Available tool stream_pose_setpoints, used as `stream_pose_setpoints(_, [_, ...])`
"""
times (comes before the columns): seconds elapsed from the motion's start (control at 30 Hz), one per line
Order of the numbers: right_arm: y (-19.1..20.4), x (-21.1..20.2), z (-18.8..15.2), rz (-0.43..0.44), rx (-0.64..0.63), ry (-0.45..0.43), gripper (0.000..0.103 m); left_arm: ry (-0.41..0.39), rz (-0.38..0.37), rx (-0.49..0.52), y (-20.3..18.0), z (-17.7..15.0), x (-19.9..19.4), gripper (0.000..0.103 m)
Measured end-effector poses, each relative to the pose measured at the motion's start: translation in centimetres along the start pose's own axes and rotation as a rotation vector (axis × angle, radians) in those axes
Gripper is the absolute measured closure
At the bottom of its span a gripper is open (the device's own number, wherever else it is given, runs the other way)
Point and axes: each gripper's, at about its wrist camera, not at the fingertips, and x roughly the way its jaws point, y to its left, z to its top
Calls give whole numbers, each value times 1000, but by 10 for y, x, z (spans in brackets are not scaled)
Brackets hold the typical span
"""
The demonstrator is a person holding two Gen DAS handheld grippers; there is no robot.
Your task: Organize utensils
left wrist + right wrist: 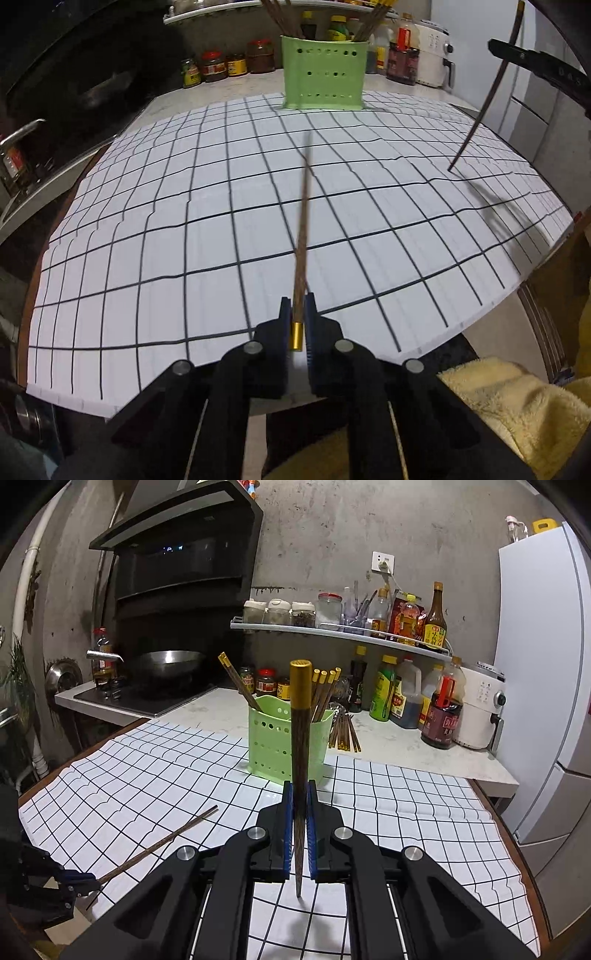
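Note:
My left gripper is shut on a dark wooden chopstick near its gold cap; it points forward over the checked cloth toward the green perforated utensil holder. My right gripper is shut on a second chopstick, held upright with the gold cap up and the tip just above the cloth. In the left wrist view the right gripper and its chopstick show at the upper right. In the right wrist view the holder holds several chopsticks, and the left gripper holds its chopstick at the lower left.
A white cloth with a black grid covers the table. Several loose chopsticks lie on the counter behind the holder. Sauce bottles and jars, a white appliance, a wok on the stove and a fridge stand around.

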Motion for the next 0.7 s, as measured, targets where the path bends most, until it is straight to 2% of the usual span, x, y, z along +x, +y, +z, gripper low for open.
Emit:
stream_pose_setpoints(0.1, [-3,-1,1,3,11,-4,96,-65,-7,-17,4,12,-12,96])
stream_pose_setpoints(0.43, [-12,2,7,11,42,-11,96,-423,-56,-115,35,81,-80,97])
stream_pose_setpoints(0.63, [-14,5,7,6,47,-8,96,-564,-84,-88,30,113,-113,102])
stream_pose_setpoints(0.7, [-15,6,7,2,53,-6,96,-586,-79,-60,25,121,-118,102])
